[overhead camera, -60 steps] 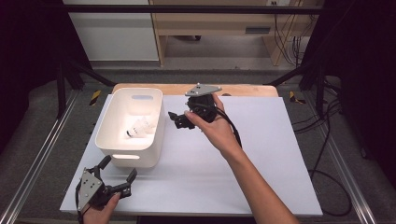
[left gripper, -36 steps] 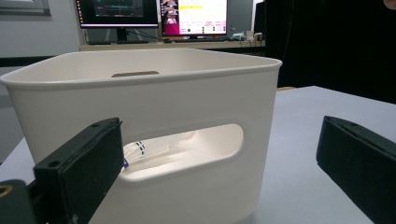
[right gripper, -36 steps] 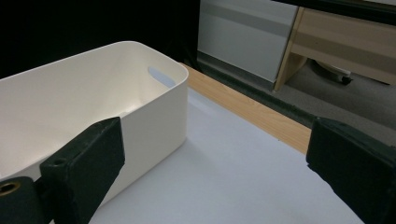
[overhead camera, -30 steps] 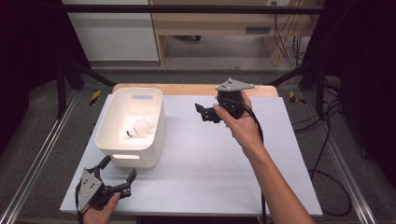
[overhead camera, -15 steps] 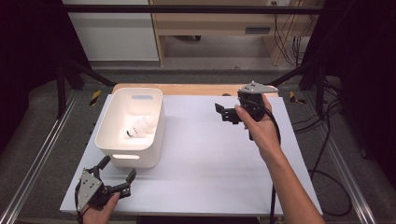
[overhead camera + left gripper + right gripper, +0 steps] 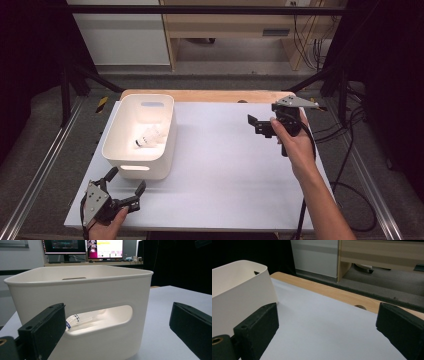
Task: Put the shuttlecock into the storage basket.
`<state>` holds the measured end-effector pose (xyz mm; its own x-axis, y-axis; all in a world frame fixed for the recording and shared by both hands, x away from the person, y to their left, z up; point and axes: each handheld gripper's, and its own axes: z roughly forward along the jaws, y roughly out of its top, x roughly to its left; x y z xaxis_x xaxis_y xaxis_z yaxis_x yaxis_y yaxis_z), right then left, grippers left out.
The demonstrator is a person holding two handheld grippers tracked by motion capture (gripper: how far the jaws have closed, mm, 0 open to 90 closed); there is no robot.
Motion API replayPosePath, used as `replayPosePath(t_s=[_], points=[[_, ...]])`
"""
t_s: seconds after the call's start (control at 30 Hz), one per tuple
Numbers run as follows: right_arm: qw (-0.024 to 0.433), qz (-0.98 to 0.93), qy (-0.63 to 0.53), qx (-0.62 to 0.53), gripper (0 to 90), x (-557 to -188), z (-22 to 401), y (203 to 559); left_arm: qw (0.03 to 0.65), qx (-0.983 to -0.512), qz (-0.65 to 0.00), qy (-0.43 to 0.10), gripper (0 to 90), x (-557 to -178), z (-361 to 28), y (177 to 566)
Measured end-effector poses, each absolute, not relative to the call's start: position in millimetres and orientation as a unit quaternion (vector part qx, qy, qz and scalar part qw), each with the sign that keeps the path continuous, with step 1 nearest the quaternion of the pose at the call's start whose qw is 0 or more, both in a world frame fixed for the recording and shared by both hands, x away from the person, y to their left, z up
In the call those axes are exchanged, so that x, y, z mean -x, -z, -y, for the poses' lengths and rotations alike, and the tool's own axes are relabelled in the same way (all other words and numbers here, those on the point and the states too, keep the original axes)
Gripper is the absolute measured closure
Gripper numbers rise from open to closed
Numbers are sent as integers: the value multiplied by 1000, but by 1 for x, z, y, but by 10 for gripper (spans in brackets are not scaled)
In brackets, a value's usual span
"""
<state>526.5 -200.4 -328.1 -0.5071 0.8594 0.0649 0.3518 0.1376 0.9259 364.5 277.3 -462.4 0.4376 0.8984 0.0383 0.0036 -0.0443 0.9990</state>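
A white plastic bin point(image 6: 165, 145) stands on the left of the white table point(image 6: 225, 170). A white shuttlecock point(image 6: 149, 137) lies inside it. My left gripper point(image 6: 127, 180) rests open at the table's near left corner, just in front of the bin. In the left gripper view the bin's near wall point(image 6: 82, 290) is close ahead, and the shuttlecock point(image 6: 76, 320) shows through its handle slot between the spread jaws of the left gripper point(image 6: 118, 315). My right gripper point(image 6: 254, 126) is held open and empty over the table's far right, pointing left. The right gripper point(image 6: 327, 320) faces bare table with the bin point(image 6: 237, 290) at left.
A wooden strip point(image 6: 210, 95) runs along the table's far edge. Metal rails point(image 6: 45, 170) flank both sides. Cables point(image 6: 350, 150) trail on the floor at the right. Monitors point(image 6: 85, 246) stand behind the bin in the left gripper view.
My right gripper has moved from beside the bin rightward to the table's far right, still open. The left gripper and the bin have not moved.
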Motion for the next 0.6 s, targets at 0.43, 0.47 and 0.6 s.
replayPosePath(t_s=[0.43, 0.47, 0.6], points=[[259, -695, -509, -436, 46, -514, 228, 335, 583, -615, -368, -383, 10, -364, -277, 463], [259, -694, -510, -438, 46, -513, 230, 335, 582, -615, -368, -383, 10, -364, -277, 463], [260, -690, -510, -443, 48, -509, 237, 339, 583, -615, -368, -383, 10, -364, -277, 463]])
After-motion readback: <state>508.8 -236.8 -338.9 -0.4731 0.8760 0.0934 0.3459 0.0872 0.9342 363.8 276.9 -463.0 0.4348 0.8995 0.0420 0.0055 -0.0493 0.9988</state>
